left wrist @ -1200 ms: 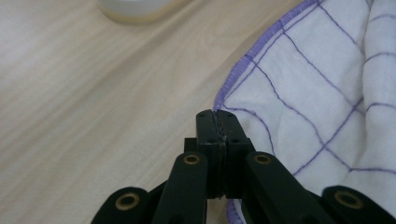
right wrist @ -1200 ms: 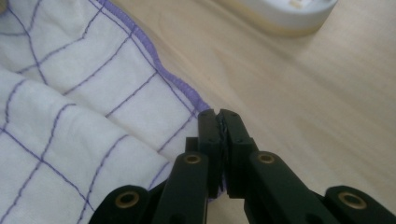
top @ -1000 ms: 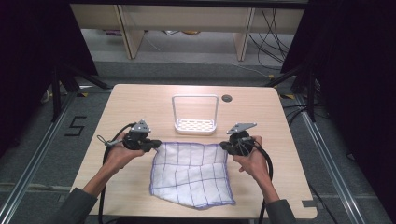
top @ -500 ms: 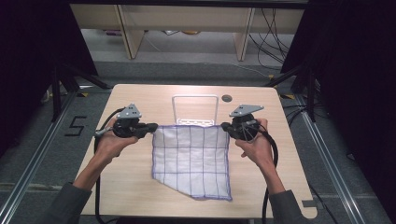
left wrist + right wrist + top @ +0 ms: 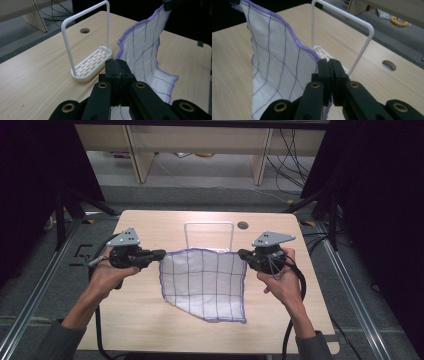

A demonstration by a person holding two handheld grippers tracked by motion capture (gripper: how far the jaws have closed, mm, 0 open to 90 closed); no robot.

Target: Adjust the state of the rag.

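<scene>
While the cloth (image 5: 204, 282) lay mostly flat on the table (image 5: 145, 320) a second ago in the high view, it is now seen lifted by its two upper corners and hung as a sheet in front of the white rack (image 5: 209, 236), with its lower edge still near the wood. Both hands have been raised and moved farther up the table since then. The left gripper (image 5: 159, 253) is clamped on the cloth's left corner and the right gripper (image 5: 242, 253) on its right corner, the top hem being stretched between them. A round hole (image 5: 243, 225) is seen in the tabletop beside the rack; grey floor, pale furniture legs and loose cables lie beyond, with dark curtains at both sides.

From the left gripper view, the jaws are seen pressed together on the cloth (image 5: 147, 52), whose purple-edged grid fabric rises to the far corner. The rack (image 5: 88, 52), with its slotted base and tall hoop, stands just beside it on the wood.

From the right gripper view, the jaws are likewise closed on the cloth (image 5: 274, 62), which hangs to the left, and the rack's hoop (image 5: 342, 32) stands just behind.
</scene>
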